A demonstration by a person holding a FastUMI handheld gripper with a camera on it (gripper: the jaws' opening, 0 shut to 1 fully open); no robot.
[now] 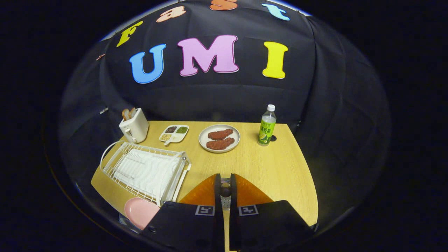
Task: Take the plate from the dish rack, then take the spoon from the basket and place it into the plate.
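My gripper (225,191) has its two orange fingers (201,196) drawn close together, with the dark rounded end of the spoon (225,191) pressed between the black pads. Just beneath it, in the narrow gap, a bit of the perforated metal basket (226,202) shows; the rest of it is hidden by the fingers. The pink plate (140,211) lies flat to the left of the fingers, at the near corner of the white dish rack (147,171). The rack holds no dishes.
On the wooden table (280,168) beyond the fingers stand a white toaster (134,126) with bread, a small divided dish of grains (174,133), a grey plate with two brown patties (219,138) and a green drink bottle (267,126).
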